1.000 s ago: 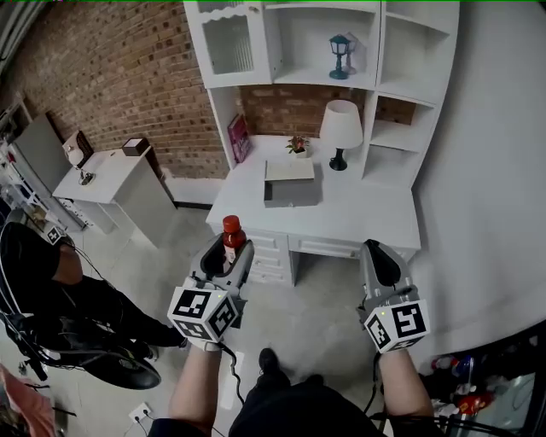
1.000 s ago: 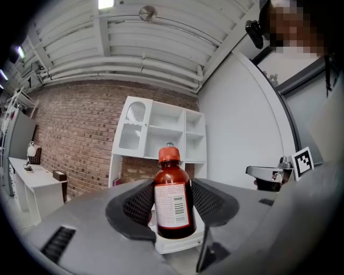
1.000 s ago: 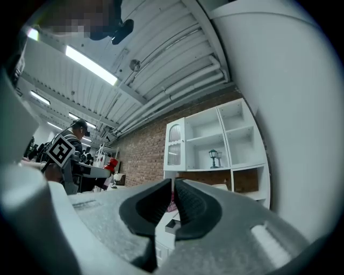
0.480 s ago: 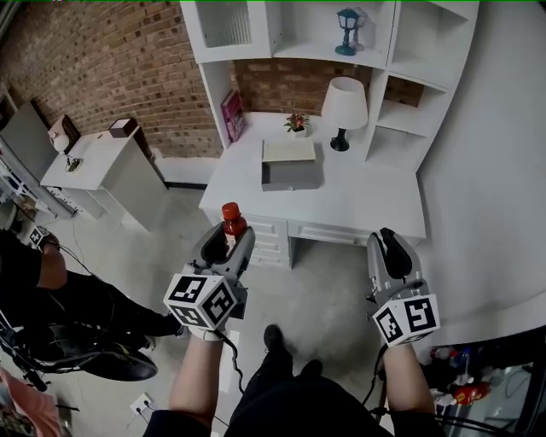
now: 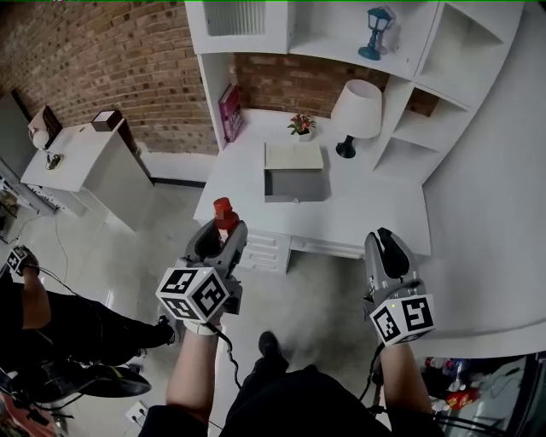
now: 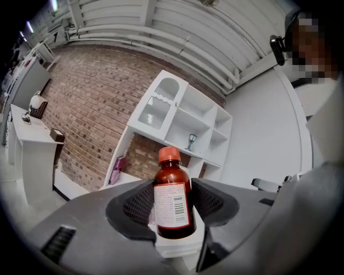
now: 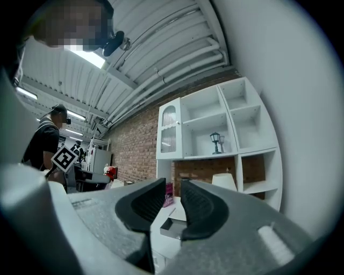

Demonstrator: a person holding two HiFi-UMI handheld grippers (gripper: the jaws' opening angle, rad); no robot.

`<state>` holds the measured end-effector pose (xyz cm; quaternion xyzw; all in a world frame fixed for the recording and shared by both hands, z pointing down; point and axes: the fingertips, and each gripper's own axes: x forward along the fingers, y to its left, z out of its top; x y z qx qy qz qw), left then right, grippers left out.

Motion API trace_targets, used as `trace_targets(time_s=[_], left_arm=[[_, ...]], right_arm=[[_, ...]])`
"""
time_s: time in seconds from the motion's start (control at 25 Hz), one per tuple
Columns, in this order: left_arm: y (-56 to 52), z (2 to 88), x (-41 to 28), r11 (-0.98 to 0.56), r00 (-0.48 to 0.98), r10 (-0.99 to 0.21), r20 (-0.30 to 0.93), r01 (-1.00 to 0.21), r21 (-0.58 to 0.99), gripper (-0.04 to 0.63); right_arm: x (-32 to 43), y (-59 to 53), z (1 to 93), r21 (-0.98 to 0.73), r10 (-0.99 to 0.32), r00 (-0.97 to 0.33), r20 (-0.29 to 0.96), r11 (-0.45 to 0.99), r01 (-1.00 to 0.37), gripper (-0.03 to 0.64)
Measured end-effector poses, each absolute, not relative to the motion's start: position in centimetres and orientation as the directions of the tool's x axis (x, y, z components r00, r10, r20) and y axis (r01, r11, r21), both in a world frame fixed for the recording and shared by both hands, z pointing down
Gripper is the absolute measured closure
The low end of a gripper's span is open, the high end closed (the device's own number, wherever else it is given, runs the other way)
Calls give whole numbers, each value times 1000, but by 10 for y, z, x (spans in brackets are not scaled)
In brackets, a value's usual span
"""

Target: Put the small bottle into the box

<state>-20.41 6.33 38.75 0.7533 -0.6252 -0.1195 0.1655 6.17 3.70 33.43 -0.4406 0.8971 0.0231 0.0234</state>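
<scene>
A small brown bottle (image 5: pixel 224 213) with a red cap and a white label stands upright between the pads of my left gripper (image 5: pixel 223 230), which is shut on it. In the left gripper view the bottle (image 6: pixel 172 201) fills the gap between the jaws of that gripper (image 6: pixel 171 207). My right gripper (image 5: pixel 386 245) is held level at the right; its jaws have just been opening and now stand open by a narrow gap (image 7: pixel 173 200) with nothing between them. The grey box (image 5: pixel 294 184) sits on the white desk (image 5: pixel 375 209) with its lid (image 5: pixel 294 156) raised behind it.
On the desk stand a white lamp (image 5: pixel 356 109), a small potted plant (image 5: pixel 301 125) and a pink book (image 5: pixel 229 111). Shelves above hold a blue lantern (image 5: pixel 376 26). A white side table (image 5: pixel 81 166) stands at the left, with a person (image 5: pixel 51 320) on the floor below.
Both grippers have moved forward toward the desk, and the box now lies closer ahead. The bottle has stayed in the left gripper.
</scene>
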Motion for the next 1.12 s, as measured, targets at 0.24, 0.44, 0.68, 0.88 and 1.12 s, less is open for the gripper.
trace_targets(time_s=[0.24, 0.44, 0.68, 0.88, 1.12], left_arm=[[22, 399, -238, -194, 227, -974, 26, -881, 432, 382], [-6, 404, -250, -215, 255, -966, 32, -871, 443, 382], [-35, 416, -255, -214, 266, -963, 51, -864, 456, 382], [-59, 431, -256, -179, 245, -965, 93, -873, 453, 382], [-95, 423, -268, -105, 168, -978, 125, -911, 399, 382]], right_arm=[[31, 8, 331, 44, -814, -578, -56, 577, -816, 538], [23, -12, 332, 42, -834, -550, -48, 548, -835, 538], [19, -38, 341, 29, -842, -539, -27, 539, -842, 538], [17, -76, 360, -11, -826, -563, -13, 563, -826, 538], [0, -138, 366, -53, -760, -649, -36, 650, -758, 538]])
